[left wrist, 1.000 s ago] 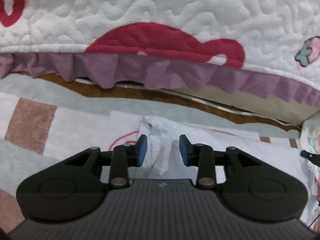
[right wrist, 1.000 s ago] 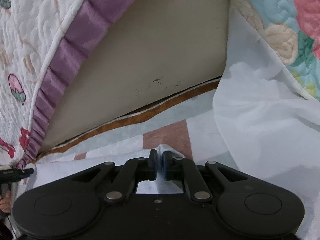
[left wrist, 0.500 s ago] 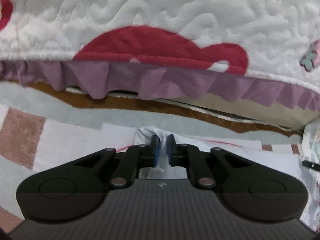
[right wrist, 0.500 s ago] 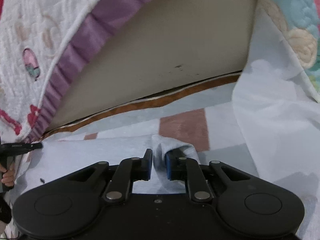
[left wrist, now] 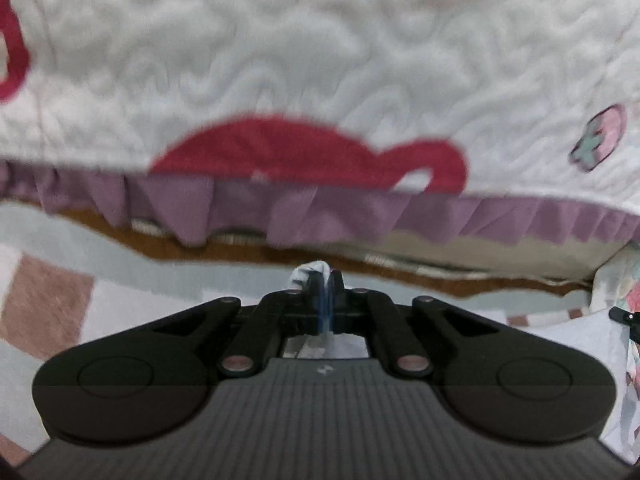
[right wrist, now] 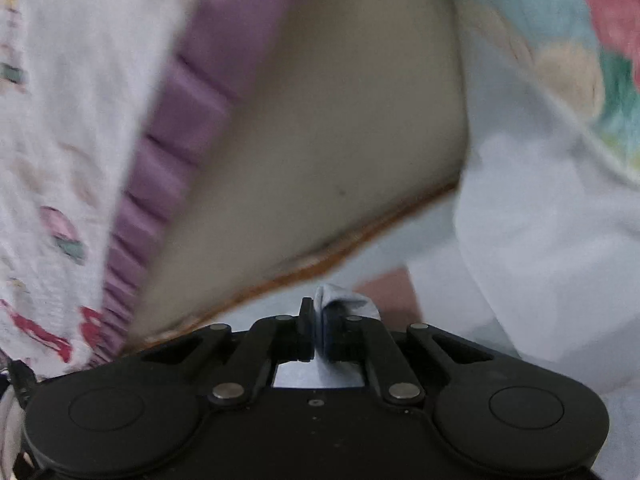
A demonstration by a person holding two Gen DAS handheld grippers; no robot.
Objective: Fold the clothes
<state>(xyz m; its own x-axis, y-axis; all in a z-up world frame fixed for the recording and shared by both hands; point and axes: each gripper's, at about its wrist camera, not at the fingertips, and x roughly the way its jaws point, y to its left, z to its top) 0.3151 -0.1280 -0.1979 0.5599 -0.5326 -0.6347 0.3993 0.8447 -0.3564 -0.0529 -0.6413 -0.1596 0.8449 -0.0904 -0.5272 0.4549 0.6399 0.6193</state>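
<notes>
The left gripper (left wrist: 325, 286) is pinched tight on a nub of pale blue cloth (left wrist: 310, 271) that pokes out past its tips at twelve o'clock. The right gripper (right wrist: 319, 322) clamps another bunched corner of the cloth (right wrist: 340, 300), the fabric spilling over toward one o'clock. The garment itself lies low on the blanket (left wrist: 52, 292), below and between the two tools, with only slivers showing through the gaps behind the pads.

To do this step well, I judge both corners should rise together and stay level, keeping the edge between them taut so the fold lands square (thin cotton like this sags and twists if one side leads). The bites look small, so a smooth carry suits better than a jerk.

The cloth is thin, soft and limp. The blanket is fuzzy, in pink, grey and white blocks. At twelve o'clock hangs a puffy quilt (left wrist: 320, 60) with red shapes and a pleated purple frill (left wrist: 360, 216).
</notes>
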